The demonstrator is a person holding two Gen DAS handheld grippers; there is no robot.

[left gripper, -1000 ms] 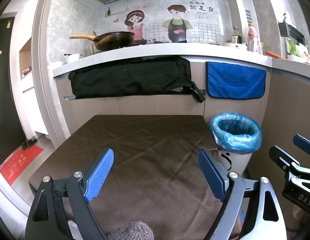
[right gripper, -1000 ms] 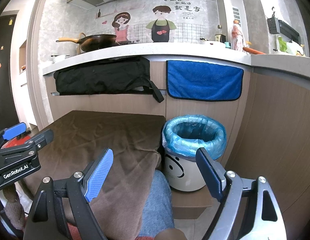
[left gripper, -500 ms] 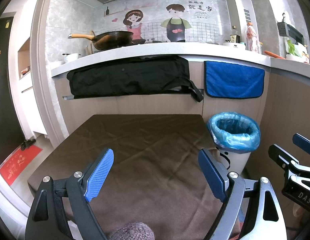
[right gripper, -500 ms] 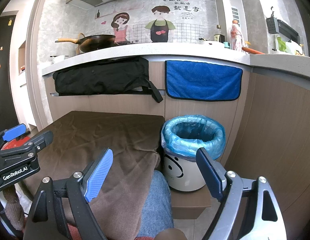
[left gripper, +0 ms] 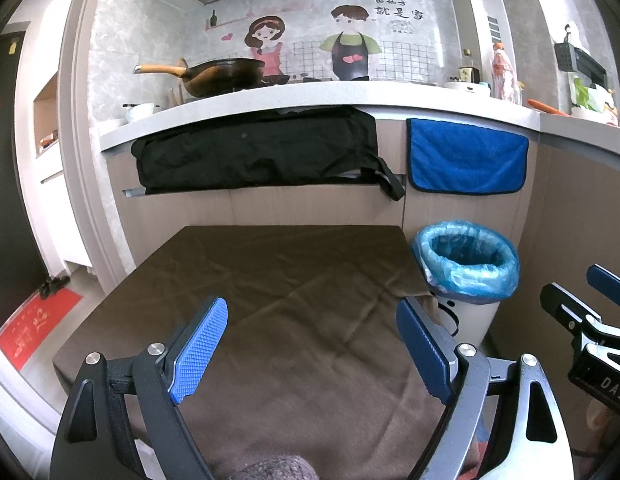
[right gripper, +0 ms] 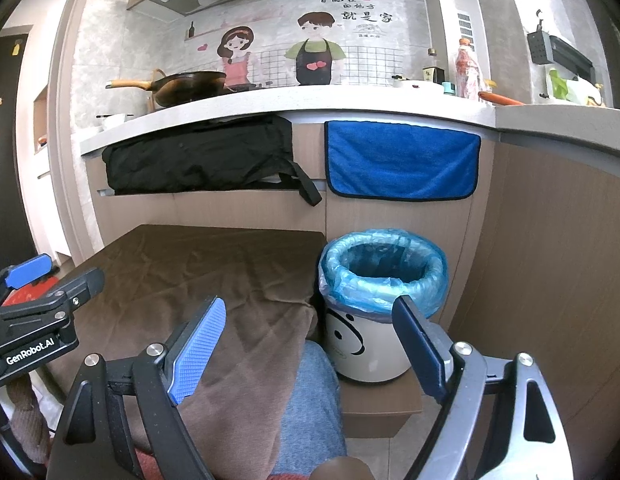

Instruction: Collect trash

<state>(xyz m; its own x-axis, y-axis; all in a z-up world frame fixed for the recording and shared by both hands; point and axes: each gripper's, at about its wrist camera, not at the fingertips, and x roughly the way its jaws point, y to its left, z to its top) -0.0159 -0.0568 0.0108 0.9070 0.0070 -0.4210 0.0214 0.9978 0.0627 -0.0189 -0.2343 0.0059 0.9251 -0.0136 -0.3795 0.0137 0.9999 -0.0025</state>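
Both released, holding nothing: left gripper [left gripper: 312, 346] above the brown-clothed counter [left gripper: 270, 272], right gripper [right gripper: 308, 344] near the blue-lined trash bin [right gripper: 384, 276] standing right of it.

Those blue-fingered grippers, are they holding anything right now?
No. The left gripper and right gripper are both open and empty.

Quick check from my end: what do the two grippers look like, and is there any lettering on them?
Both match: the left gripper and right gripper have black linkage frames, silver pivot bolts and blue textured pads on the jaws. White "GenRobot.AI" lettering marks the left one's side.
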